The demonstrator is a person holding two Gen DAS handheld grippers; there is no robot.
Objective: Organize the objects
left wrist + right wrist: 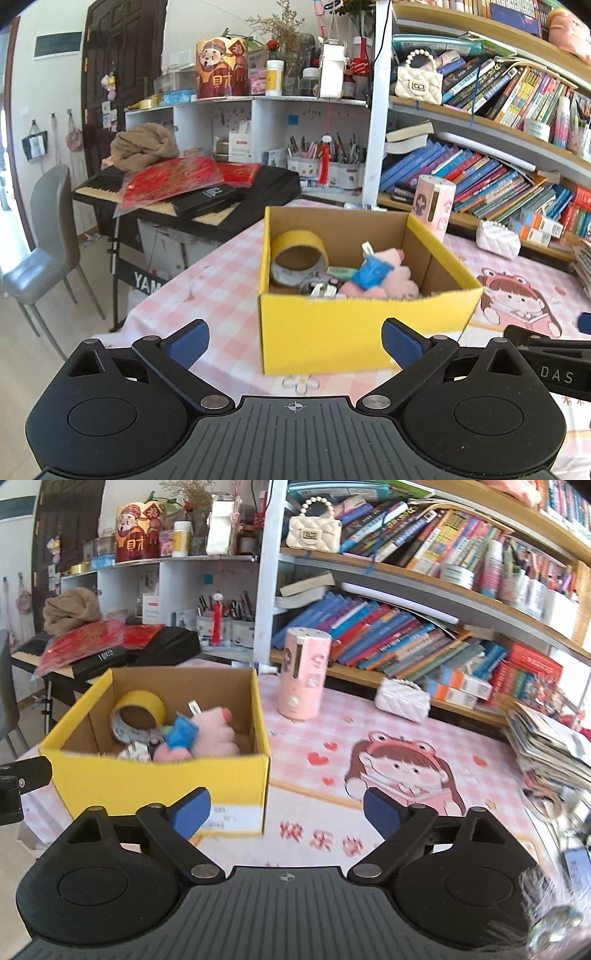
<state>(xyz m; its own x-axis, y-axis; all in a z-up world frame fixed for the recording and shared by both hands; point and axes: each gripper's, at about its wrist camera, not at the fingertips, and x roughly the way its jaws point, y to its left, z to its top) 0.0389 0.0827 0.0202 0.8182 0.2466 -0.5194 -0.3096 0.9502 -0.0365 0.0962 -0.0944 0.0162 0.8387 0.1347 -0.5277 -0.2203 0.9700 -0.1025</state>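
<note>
A bench point(424, 738) covered in a pink checked cartoon cloth carries a yellow cardboard box point(332, 332) at 12 o'clock from the left gripper point(295, 345), whose jaws are wide and empty. The right gripper point(284, 814) is likewise wide and empty, the box at its 10 o'clock. Inside lie a yellow tape roll point(299, 251) and a pink plush toy point(391, 277). A pink cylindrical canister point(303, 674) stands just beside the box.

My left wrist view looks straight at the yellow box point(354, 295) from close, facing the bookshelf point(480, 122). My right wrist view sits further right, sharing box point(159, 775), table point(314, 782) and shelf.
</note>
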